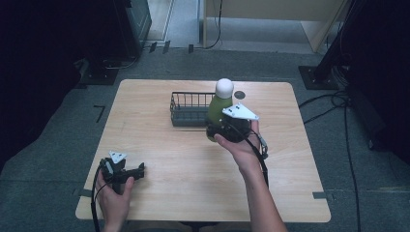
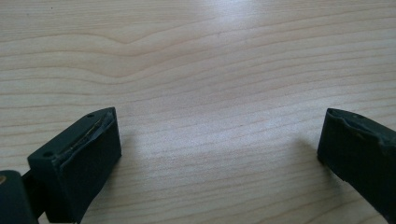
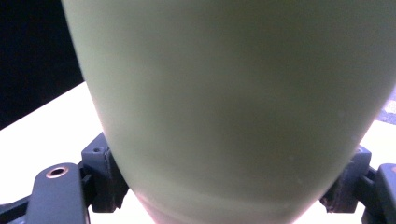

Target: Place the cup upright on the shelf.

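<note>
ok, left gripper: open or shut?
Open. The left gripper has its two black jaws set wide apart in its own view, with bare wooden table between them and nothing held.

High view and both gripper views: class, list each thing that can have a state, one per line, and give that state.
Green bottle: upright, white cap on, gripped low on its body.
Right gripper: shut on the green bottle.
Left gripper: open, holding nothing, low over the table.
Wire basket: upright on the table; contents cannot be told.
</note>
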`<state>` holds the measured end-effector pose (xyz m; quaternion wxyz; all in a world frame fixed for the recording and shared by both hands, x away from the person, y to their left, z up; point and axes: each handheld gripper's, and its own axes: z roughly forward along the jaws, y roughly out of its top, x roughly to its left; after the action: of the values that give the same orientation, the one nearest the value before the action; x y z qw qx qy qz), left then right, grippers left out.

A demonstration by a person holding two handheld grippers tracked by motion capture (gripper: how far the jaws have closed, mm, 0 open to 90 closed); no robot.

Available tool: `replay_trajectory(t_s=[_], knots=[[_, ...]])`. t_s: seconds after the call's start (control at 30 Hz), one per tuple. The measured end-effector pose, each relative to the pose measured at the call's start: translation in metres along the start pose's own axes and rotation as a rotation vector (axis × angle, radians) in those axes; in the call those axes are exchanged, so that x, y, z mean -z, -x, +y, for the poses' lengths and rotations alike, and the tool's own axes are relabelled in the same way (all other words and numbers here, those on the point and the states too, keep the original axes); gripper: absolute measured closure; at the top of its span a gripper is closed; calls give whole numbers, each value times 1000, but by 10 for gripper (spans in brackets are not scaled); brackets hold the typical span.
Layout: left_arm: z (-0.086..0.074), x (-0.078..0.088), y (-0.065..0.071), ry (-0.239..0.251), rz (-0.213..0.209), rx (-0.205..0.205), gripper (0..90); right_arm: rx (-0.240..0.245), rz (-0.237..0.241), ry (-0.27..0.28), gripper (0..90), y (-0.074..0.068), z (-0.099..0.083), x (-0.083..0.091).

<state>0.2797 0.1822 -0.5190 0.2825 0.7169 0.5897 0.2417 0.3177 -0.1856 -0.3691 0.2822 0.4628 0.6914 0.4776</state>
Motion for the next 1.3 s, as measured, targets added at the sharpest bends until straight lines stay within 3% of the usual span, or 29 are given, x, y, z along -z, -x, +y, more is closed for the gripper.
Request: replay_trajectory(t_s=[0.2, 0.73, 1.07, 1.3], knots=[[0, 0, 0, 0, 0, 0, 0, 0, 2, 9, 201, 0, 17, -9], [0, 0, 0, 0, 0, 0, 0, -17, -34, 54, 201, 7, 57, -57], [0, 0, 0, 0, 0, 0, 0, -26, -88, 66, 202, 19, 63, -90], [0, 0, 0, 0, 0, -1, 0, -17, -117, 36, 201, 24, 57, -112]])
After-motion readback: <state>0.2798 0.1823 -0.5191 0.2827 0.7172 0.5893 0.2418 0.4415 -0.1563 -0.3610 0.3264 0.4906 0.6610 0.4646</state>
